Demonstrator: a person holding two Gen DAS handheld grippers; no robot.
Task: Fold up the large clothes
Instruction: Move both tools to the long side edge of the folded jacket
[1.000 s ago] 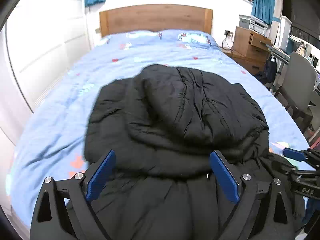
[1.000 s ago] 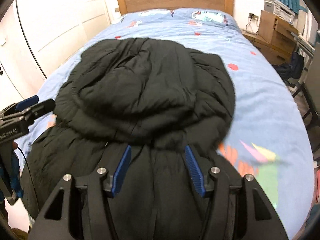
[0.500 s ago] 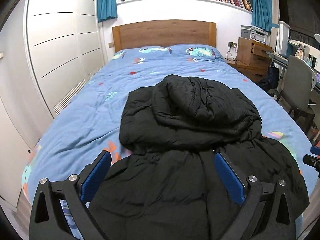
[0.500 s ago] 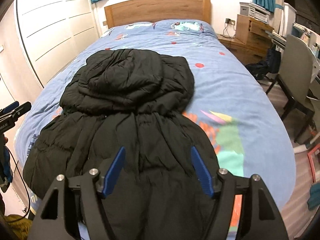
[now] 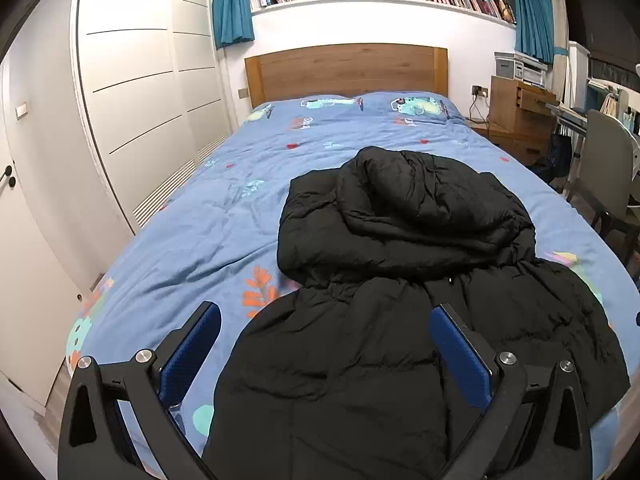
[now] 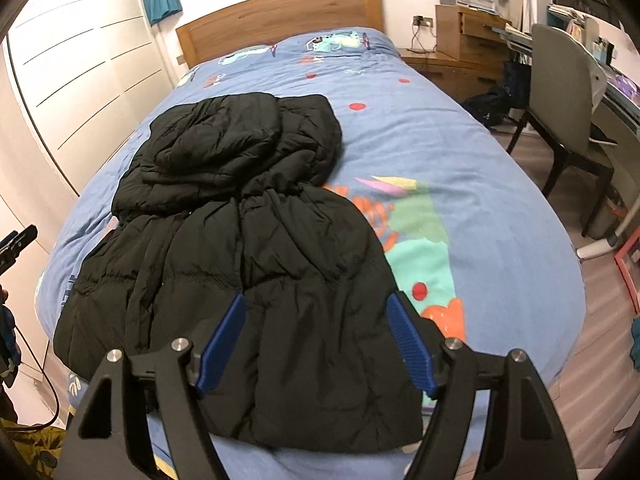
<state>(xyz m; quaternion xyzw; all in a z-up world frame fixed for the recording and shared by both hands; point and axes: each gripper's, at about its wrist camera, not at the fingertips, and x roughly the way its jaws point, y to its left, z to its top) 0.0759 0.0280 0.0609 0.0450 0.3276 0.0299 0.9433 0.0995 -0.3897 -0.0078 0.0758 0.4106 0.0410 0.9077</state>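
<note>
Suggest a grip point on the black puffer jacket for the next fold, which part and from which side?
Probably the hem corners of the black puffer jacket, nearest the foot of the bed. Come from that near side, left gripper and right gripper both open. The hood already lies folded onto the far half, so the flat lower body is free.

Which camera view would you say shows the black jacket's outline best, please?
The right wrist view: the black jacket lies nearly whole on the blue bedspread, hood to hem. The left wrist view crops its near end.
</note>
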